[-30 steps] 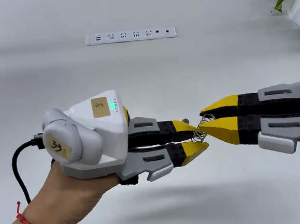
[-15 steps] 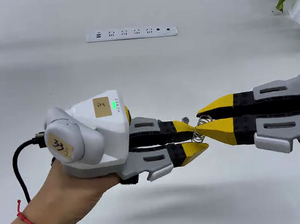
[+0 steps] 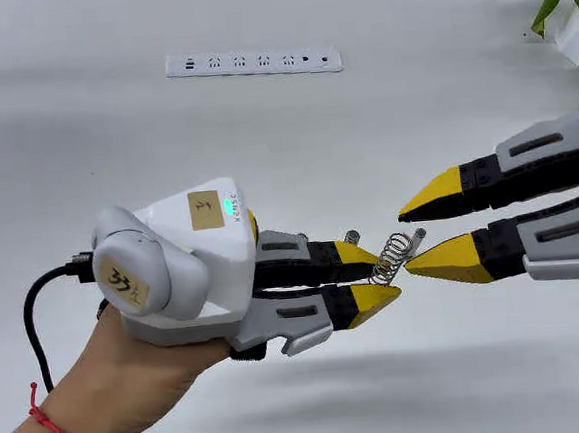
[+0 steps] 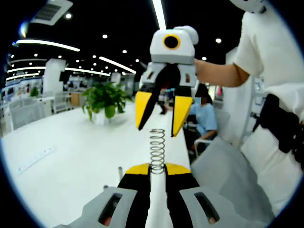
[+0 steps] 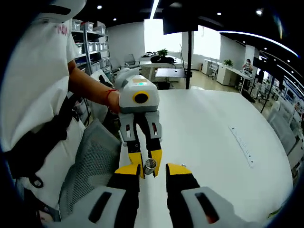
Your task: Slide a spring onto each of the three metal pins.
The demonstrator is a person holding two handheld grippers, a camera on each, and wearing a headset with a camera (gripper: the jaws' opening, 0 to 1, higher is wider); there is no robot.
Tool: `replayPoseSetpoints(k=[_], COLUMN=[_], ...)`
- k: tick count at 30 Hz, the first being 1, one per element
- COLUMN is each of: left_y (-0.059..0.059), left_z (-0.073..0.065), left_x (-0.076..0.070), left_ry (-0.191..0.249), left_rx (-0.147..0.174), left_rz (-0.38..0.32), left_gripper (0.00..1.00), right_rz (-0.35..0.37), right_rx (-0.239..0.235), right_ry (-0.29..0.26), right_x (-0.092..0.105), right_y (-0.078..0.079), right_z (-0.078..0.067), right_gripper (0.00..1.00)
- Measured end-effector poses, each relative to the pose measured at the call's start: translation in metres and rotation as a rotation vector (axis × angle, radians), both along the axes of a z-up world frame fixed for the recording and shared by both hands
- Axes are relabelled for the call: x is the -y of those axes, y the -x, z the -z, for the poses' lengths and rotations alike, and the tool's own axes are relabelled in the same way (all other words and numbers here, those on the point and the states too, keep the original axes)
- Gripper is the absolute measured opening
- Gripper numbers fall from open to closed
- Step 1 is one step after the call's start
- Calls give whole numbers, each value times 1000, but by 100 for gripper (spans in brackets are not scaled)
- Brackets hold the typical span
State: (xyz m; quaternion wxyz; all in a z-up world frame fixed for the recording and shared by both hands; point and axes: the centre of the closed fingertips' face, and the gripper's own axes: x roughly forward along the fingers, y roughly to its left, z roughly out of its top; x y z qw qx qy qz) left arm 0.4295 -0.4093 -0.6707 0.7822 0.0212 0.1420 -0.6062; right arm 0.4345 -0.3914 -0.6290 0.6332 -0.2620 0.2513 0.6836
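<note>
spring (image 3: 395,253) in head view: coiled round the metal pin (image 3: 418,233) that juts from the left gripper (image 3: 382,271), whose jaws are pinched nearly closed on the pin's base; the right gripper (image 3: 408,238) gapes wide, holding nothing, tips just beside the spring's free end. left gripper view: spring stands up from between its own jaws toward the right gripper's parted tips. right gripper view: spring sits at the left gripper's tips, just ahead of the gaping jaws.
</note>
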Motion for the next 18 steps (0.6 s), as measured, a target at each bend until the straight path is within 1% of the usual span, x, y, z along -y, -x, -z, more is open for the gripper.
replayPoseSetpoints(k=[2, 3, 4, 6, 8, 10, 14, 18], left_y=[0, 0, 0, 0, 0, -1, -1, -3], left_z=[2, 4, 4, 5, 5, 6, 7, 7], left_x=[0, 0, 0, 1, 1, 2, 3, 5], left_ry=[-8, -15, -17, -19, -18, -17, -15, -12], left_rx=[2, 4, 5, 6, 8, 6, 4, 3], left_rz=[2, 4, 5, 7, 9, 10, 10, 14], left_gripper=[10, 10, 10, 10, 10, 10, 10, 10], right_rz=[-61, -99, -123, -181, -231, -273, -321, -365], right_rx=[12, 13, 18, 44, 55, 65, 66, 66], right_ry=[45, 79, 100, 154, 206, 246, 288, 331], right_x=[-2, -3, -4, -6, -6, -5, -6, -4], right_y=[2, 4, 5, 5, 5, 5, 7, 8], right_z=[3, 6, 7, 13, 17, 20, 23, 28], right_gripper=[23, 23, 23, 23, 23, 22, 19, 18])
